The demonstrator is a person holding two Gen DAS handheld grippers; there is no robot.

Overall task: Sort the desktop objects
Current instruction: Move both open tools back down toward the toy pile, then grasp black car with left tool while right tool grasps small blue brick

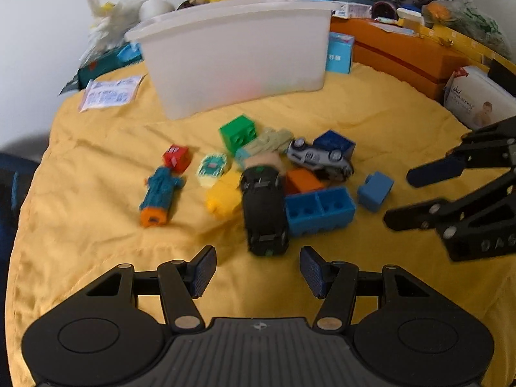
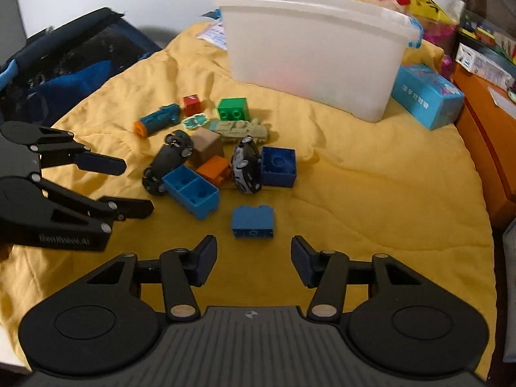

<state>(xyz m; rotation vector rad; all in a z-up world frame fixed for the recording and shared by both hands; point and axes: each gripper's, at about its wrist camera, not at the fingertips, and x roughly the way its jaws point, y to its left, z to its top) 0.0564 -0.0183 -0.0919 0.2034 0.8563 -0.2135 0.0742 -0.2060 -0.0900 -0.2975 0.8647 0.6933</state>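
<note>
A yellow cloth point(image 1: 96, 174) is covering the tabletop, and a heap of small toys is lying near its middle, in front of a white plastic bin point(image 1: 235, 54) that is standing upright at the far side. The left gripper point(image 1: 258, 272) is hovering just above the cloth with its jaws standing apart and nothing between them; a black toy car point(image 1: 262, 206) is lying directly ahead of it, apart from the pads. Beside that car a light blue two-cell block point(image 1: 319, 209) is resting on its side, touching an orange block point(image 1: 301, 180), and a silver toy car point(image 1: 319, 158) is lying overturned against a dark blue block point(image 1: 335, 142). A green block point(image 1: 238, 132), a red cube point(image 1: 176, 158) and a teal tube with an orange end point(image 1: 158, 196) are sitting to the left of the heap. The right gripper point(image 2: 253, 259) is likewise hanging over the cloth, its jaws partly open and holding nothing, with a small blue block point(image 2: 253, 222) lying alone just ahead of its fingertips, not touched by them. A light blue carton point(image 2: 425, 96) is lying beside the bin, and an orange box point(image 1: 396, 51) is sitting further back among blurred clutter.
</note>
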